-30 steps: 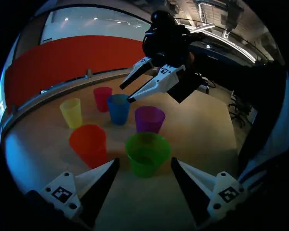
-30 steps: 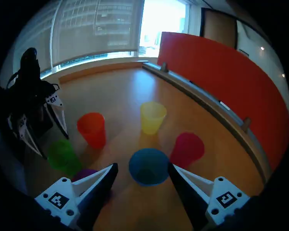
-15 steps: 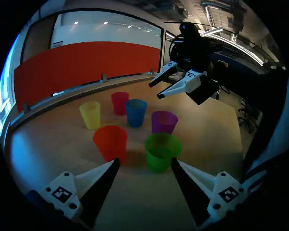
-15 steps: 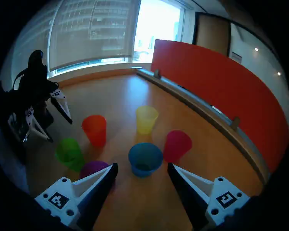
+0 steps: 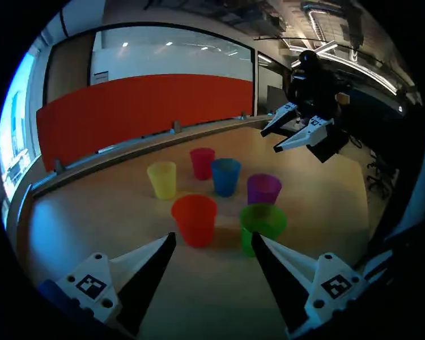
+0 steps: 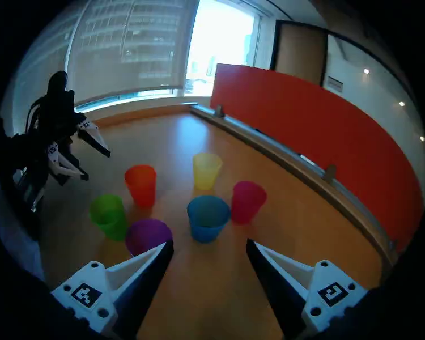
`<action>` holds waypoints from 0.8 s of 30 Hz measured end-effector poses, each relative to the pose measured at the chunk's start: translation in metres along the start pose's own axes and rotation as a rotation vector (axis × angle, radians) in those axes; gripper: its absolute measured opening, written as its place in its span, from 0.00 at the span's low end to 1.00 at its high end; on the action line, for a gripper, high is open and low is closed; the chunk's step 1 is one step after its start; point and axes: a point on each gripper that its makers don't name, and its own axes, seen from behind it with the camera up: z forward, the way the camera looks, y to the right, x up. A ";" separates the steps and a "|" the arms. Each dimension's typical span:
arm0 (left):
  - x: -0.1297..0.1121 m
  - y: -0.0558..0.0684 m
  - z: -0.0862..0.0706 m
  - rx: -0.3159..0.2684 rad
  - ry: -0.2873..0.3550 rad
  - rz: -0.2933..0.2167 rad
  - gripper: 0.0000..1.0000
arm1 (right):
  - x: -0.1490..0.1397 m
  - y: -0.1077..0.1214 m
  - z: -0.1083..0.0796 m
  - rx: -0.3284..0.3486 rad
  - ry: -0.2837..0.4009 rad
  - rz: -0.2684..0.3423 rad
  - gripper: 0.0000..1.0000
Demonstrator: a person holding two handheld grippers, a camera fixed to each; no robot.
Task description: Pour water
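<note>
Several plastic cups stand upright in a cluster on the wooden table (image 5: 326, 198). In the left gripper view my left gripper (image 5: 212, 243) is open and empty, just short of the orange cup (image 5: 195, 220) and the green cup (image 5: 261, 224); behind them are the yellow cup (image 5: 162, 179), pink cup (image 5: 202, 163), blue cup (image 5: 225, 176) and purple cup (image 5: 263, 189). In the right gripper view my right gripper (image 6: 209, 250) is open and empty, near the blue cup (image 6: 208, 217) and purple cup (image 6: 148, 237). Each view shows the other gripper held above the table: right gripper (image 5: 279, 136), left gripper (image 6: 93, 158).
A long red partition (image 5: 144, 113) runs along the table's far edge with a raised rail (image 6: 292, 161) at its foot. Windows (image 6: 156, 51) lie beyond the table. Dark office space with chairs (image 5: 377, 170) sits past the right gripper. Bare tabletop (image 6: 212, 300) lies under my fingers.
Both grippers have drawn back from the cups, which now look smaller and farther off. The blue cup was between my right fingers and now stands ahead of them. No cup has moved.
</note>
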 end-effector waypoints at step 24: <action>0.026 -0.072 -0.036 0.298 0.173 -0.074 1.00 | -0.005 0.012 -0.057 -0.300 0.115 0.136 1.00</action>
